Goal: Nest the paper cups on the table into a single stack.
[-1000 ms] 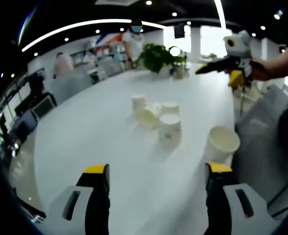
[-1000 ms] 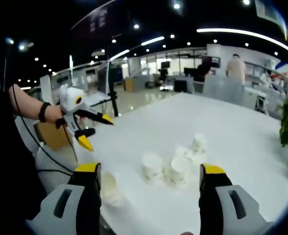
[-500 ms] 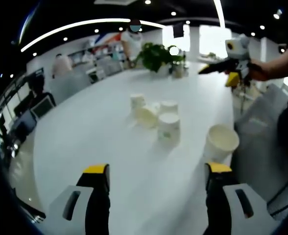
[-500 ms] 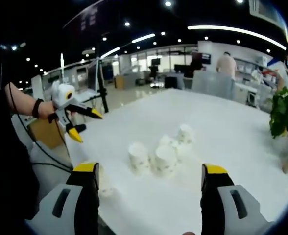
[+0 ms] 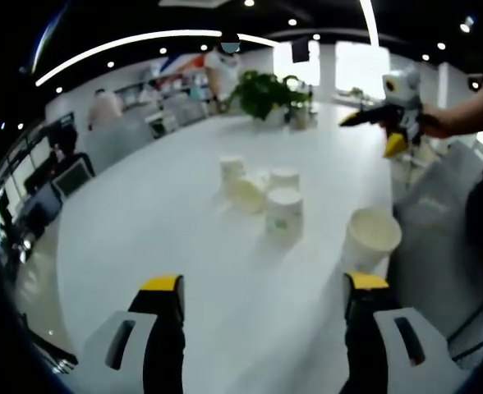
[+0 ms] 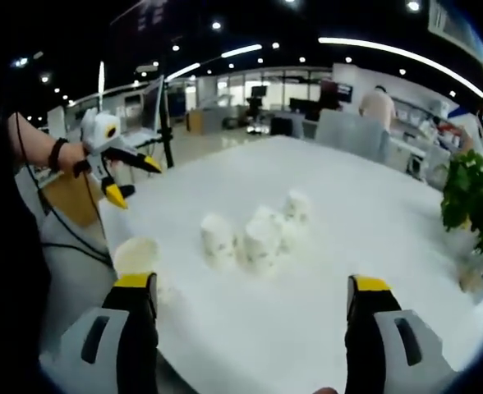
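Several white paper cups stand in a cluster mid-table: an upright printed cup (image 5: 283, 212), one behind it (image 5: 284, 178), one at the back (image 5: 232, 168), and a cup lying on its side (image 5: 248, 195). A wider cup (image 5: 371, 238) stands alone, mouth up, near the table's edge. My left gripper (image 5: 264, 283) is open and empty, well short of the cluster. The right gripper (image 5: 371, 134) hovers open over the far right edge. In the right gripper view the cluster (image 6: 259, 245) and the lone cup (image 6: 136, 256) lie ahead of my open right gripper (image 6: 252, 282). The left gripper (image 6: 135, 180) hangs open at the left.
The long white table (image 5: 159, 222) holds a potted green plant (image 5: 262, 92) at its far end, also seen as the plant (image 6: 471, 201) at the right. People and grey chairs (image 6: 352, 131) stand beyond the table. A person's arm (image 6: 36, 152) holds the left gripper.
The right gripper view has swung, so the cups now sit further left and the lone cup shows fully. In the left gripper view the right gripper has drifted slightly right. Both stay open and empty.
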A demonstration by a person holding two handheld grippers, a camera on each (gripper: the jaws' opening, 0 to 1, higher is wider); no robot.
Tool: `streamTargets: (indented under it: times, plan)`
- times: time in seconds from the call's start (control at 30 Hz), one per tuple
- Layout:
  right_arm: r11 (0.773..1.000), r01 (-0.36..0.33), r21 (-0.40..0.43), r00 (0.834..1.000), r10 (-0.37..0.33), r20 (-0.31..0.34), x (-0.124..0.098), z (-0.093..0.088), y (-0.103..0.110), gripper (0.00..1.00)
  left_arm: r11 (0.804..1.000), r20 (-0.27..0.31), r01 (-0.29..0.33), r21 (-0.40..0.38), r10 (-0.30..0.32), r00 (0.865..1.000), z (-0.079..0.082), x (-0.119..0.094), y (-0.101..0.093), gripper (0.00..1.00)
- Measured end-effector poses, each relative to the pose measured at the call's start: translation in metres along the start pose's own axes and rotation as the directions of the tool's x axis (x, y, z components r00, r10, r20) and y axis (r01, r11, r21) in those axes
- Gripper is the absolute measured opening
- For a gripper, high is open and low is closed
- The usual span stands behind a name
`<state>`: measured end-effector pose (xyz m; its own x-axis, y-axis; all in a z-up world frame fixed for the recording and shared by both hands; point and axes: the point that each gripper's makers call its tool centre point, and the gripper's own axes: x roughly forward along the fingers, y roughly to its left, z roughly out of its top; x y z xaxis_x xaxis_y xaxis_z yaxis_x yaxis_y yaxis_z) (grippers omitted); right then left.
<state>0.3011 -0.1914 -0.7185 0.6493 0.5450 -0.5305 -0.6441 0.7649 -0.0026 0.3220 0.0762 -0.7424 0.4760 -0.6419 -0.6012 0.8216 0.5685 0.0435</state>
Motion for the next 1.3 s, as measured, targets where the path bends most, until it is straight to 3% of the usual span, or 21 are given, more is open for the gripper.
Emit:
streamTargets:
  times: [0.53,0.83,1.2,1.3]
  plan:
    - [1.000,0.020,-0.016,1.000,-0.021,-0.018,-0.001,-0.017,-0.002,1.00,1.000,-0.011,0.020,0.007,-0.020,1.000,0.003,0.008,-0.006,0.78]
    - [1.000,0.015,-0.016,0.999,-0.016,-0.047,0.003,-0.036,0.000,1.00,0.999,-0.028,0.044,0.012,-0.043,0.999,0.004,0.025,-0.010,0.78]
    - [1.000,0.004,-0.002,0.999,-0.004,-0.047,0.005,-0.041,0.004,1.00,1.000,-0.011,0.003,0.025,-0.003,1.000,0.010,0.046,-0.004,0.73]
    - [1.000,-0.001,-0.015,0.999,0.001,-0.053,0.006,-0.040,0.004,1.00,1.000,0.007,0.014,-0.019,-0.014,1.000,0.016,0.053,-0.005,0.74]
